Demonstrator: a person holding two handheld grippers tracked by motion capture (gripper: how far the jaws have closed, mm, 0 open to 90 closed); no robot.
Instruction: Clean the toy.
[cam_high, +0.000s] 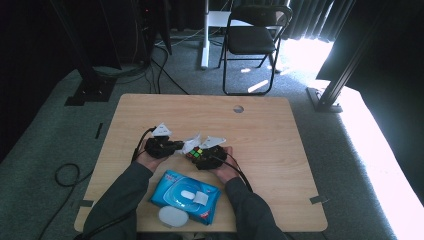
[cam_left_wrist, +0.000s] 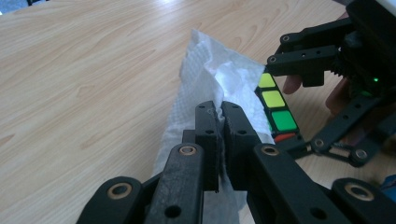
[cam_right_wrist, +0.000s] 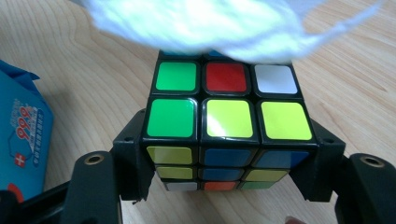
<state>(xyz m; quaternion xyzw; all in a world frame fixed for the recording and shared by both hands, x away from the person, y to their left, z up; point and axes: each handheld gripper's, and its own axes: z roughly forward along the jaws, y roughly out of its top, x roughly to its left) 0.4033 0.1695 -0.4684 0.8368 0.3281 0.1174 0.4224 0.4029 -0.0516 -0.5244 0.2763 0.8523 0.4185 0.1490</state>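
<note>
A scrambled colour cube (cam_right_wrist: 226, 126) sits clamped between the black jaws of my right gripper (cam_right_wrist: 226, 161), just above the wooden table. Its green and yellow stickers (cam_left_wrist: 273, 105) show beside the other gripper's fingers (cam_left_wrist: 303, 60). My left gripper (cam_left_wrist: 219, 140) is shut on a crumpled white tissue (cam_left_wrist: 219, 79), which lies against the cube's far edge and drapes over its top face (cam_right_wrist: 201, 21). From above, both grippers (cam_high: 162, 146) (cam_high: 210, 156) meet at the table's middle with the tissue (cam_high: 191, 144) and cube (cam_high: 196, 153) between them.
A blue pack of wet wipes (cam_high: 186, 196) lies near the front edge between the forearms, with a white oval lid (cam_high: 173, 216) beside it. The wooden table (cam_high: 280, 150) has a cable hole (cam_high: 238, 108) at the back. A folding chair (cam_high: 252, 37) stands beyond.
</note>
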